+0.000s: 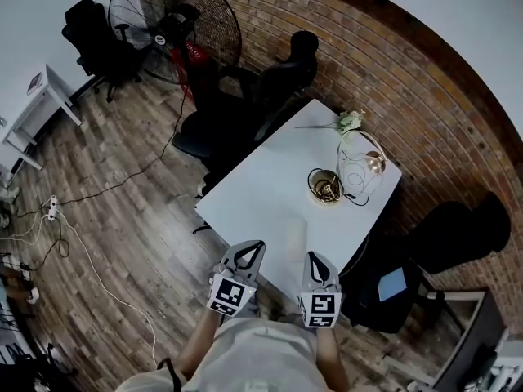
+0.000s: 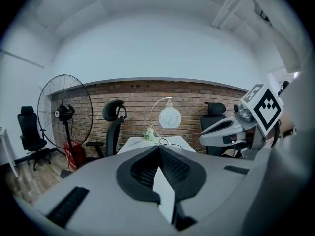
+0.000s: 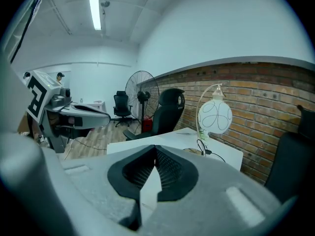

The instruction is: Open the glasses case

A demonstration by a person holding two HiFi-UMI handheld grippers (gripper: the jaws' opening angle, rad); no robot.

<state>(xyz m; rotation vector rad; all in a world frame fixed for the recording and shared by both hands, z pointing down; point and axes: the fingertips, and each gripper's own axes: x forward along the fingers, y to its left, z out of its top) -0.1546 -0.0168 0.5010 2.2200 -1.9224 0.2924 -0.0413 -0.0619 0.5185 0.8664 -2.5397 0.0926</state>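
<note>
Jaws on the left gripper met at their tips with nothing between the ribbed pads, and the right gripper was closed in the same way, also empty. From the head view the two sat side by side, the left gripper and the right gripper, held level with the near corner of a white table and touching nothing on it. Each gripper view caught the other tool off to one side, the right gripper and the left gripper, both up in the air. Toward the far side of the table stood a lamp with a round white globe on an arched stem, a small gold dish just beside it with something dark inside, and a pale flower sprig nearer the brick wall. Whether the glasses case was that dark thing in the dish could not be told; no view showed it clearly, and nothing else on the table looked like one. A black office chair stood at the table's far edge, and a large pedestal fan stood beyond it on the wooden floor.
</note>
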